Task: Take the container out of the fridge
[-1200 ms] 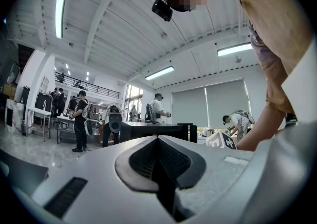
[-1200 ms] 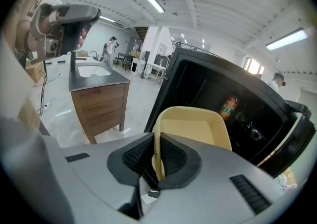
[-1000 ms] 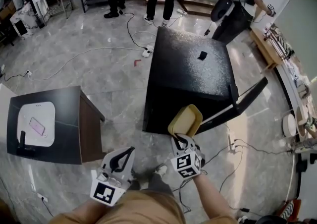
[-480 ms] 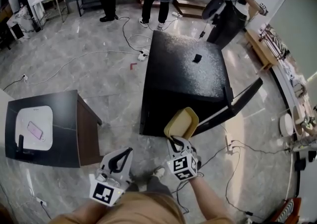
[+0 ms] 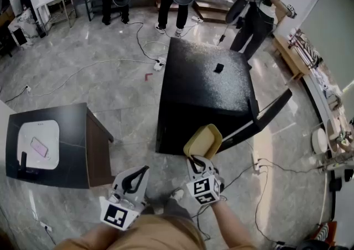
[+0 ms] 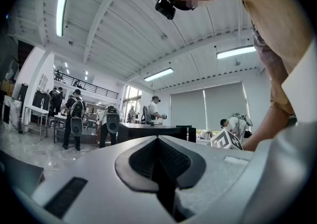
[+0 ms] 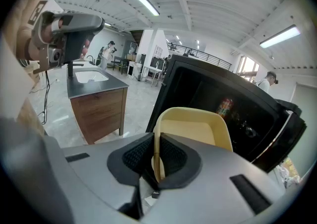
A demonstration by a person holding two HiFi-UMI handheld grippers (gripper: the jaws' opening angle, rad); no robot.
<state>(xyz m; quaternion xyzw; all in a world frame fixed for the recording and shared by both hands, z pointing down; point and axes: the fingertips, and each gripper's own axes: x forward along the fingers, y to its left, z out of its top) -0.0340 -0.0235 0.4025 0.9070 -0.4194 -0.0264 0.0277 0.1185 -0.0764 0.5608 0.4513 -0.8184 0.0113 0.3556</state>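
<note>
right tongs: clamped on the near wall of the container; thin rim pinched between the pads, plain in the right gripper view.
container: yellow, shallow, looks empty; sticks out ahead of right tongs, tipped up on edge, resting on no surface, outside the fridge opening.
left tongs: closed, nothing between the pads; held low just beside right tongs, idle.
fridge: black, ahead of right tongs, just beyond container; door swung open, ahead and to the right of right tongs.
inside fridge: dark; what looks like a can on a shelf beyond container; not the task's thing.
counter: dark top, wood sides, well off to the left of left tongs; white tray on it.
done: container gripped, lifted, out of the fridge; judged from it hanging in front of the open cabinet, not inside.
left: by the task sentence, little or nothing; likely a set-down somewhere, maybe the counter, maybe shutting the door, neither asked for.
progress: essentially complete.
risk: one-wall pinch on a tilted container; could swing or slip on the way to a set-down.
</note>
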